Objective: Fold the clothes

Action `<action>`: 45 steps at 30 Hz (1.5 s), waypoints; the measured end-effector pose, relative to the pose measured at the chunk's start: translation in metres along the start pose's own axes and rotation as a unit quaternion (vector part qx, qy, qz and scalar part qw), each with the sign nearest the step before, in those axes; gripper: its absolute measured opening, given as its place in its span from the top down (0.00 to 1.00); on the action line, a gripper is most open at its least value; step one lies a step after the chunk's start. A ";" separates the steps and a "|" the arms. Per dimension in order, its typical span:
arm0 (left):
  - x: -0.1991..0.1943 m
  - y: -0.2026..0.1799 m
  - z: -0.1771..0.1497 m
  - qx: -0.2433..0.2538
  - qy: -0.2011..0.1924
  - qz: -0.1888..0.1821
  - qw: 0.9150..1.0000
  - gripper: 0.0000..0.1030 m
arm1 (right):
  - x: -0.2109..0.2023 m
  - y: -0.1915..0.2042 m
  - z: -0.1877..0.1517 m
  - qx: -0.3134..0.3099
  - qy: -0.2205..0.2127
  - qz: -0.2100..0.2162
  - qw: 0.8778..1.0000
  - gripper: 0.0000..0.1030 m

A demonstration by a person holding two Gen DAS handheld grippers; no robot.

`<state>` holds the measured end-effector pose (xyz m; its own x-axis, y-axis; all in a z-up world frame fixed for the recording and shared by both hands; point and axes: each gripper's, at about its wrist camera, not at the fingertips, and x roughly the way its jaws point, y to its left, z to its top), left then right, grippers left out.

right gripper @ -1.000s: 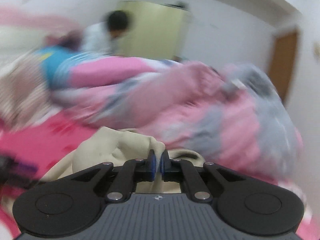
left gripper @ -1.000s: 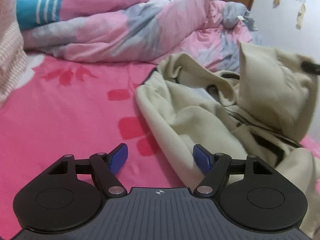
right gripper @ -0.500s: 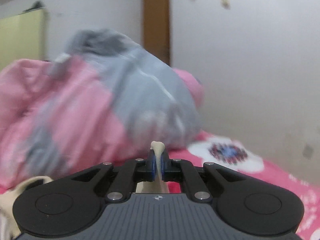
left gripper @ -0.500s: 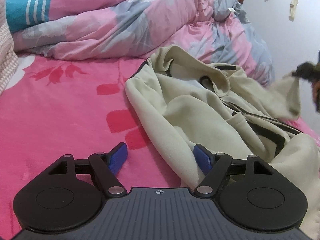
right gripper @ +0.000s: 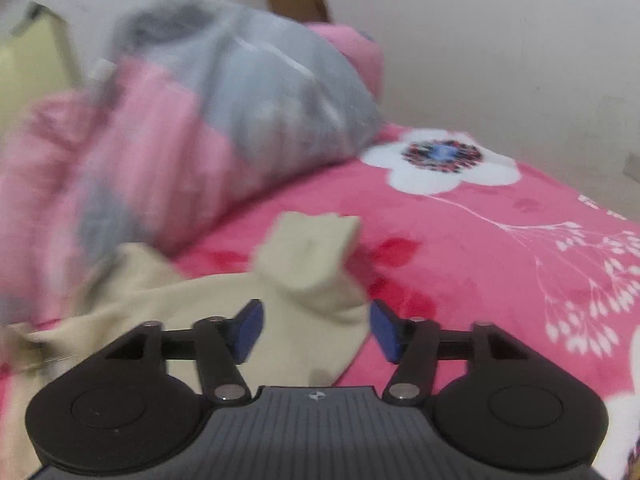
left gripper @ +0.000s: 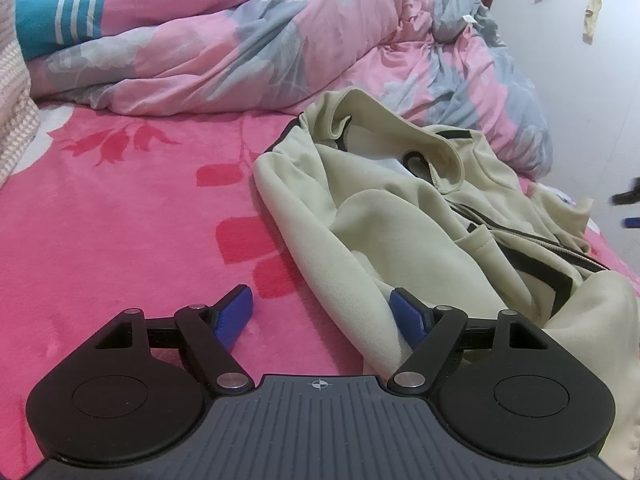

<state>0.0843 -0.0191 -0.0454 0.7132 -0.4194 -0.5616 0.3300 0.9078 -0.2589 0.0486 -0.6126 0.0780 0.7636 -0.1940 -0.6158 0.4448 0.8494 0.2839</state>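
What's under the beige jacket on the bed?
The jacket lies on a pink flowered blanket, which shows all around it. Whatever sits directly beneath the cloth is covered.

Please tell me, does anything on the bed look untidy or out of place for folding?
Yes. The beige jacket lies crumpled on the pink blanket, collar bunched, zipper open, not flat. One sleeve cuff sticks out before the right gripper, whose jaws are opening. The duvet is heaped behind.

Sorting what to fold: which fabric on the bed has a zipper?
The beige jacket; its dark zipper runs down the front, while the pink-grey duvet has none.
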 end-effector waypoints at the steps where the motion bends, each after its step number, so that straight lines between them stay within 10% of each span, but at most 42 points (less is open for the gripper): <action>1: -0.002 0.001 0.000 -0.002 0.001 0.000 1.000 0.26 | -0.018 0.007 -0.007 -0.014 0.006 0.029 0.999 0.35; 6: -0.010 0.005 0.001 -0.015 0.006 0.007 1.000 0.26 | -0.088 0.088 -0.091 -0.196 0.048 0.136 0.970 0.24; 12: -0.020 0.015 0.002 -0.020 0.015 0.021 0.999 0.26 | -0.148 0.192 -0.236 -0.458 0.040 0.245 0.854 0.16; 15: -0.027 0.021 0.002 -0.023 0.014 0.024 0.999 0.26 | -0.145 0.228 -0.288 -0.525 0.032 0.228 0.819 0.18; 16: -0.030 0.024 0.002 -0.027 0.014 0.025 0.999 0.26 | -0.135 0.235 -0.298 -0.535 0.037 0.209 0.818 0.21; 21: -0.042 0.038 -0.001 -0.042 0.017 0.017 0.999 0.26 | -0.104 0.252 -0.294 -0.493 0.090 0.175 0.847 0.99; 32: -0.053 0.047 -0.008 -0.054 0.029 0.001 0.998 0.26 | -0.142 0.332 -0.197 -0.428 -0.014 0.217 0.877 0.98; 40: -0.054 0.057 -0.005 -0.089 0.034 -0.010 0.995 0.26 | -0.110 0.474 -0.170 -0.483 -0.105 0.245 0.834 0.98; 45: -0.055 0.063 -0.004 -0.101 0.037 -0.018 0.994 0.26 | -0.092 0.559 -0.156 -0.467 -0.150 0.259 0.832 0.99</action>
<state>0.0638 0.0612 -0.0337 0.6536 -0.4575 -0.6028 0.2182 0.8767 -0.4288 0.1538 -0.0438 0.1791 0.8849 0.3213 -0.3372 -0.4302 0.8413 -0.3273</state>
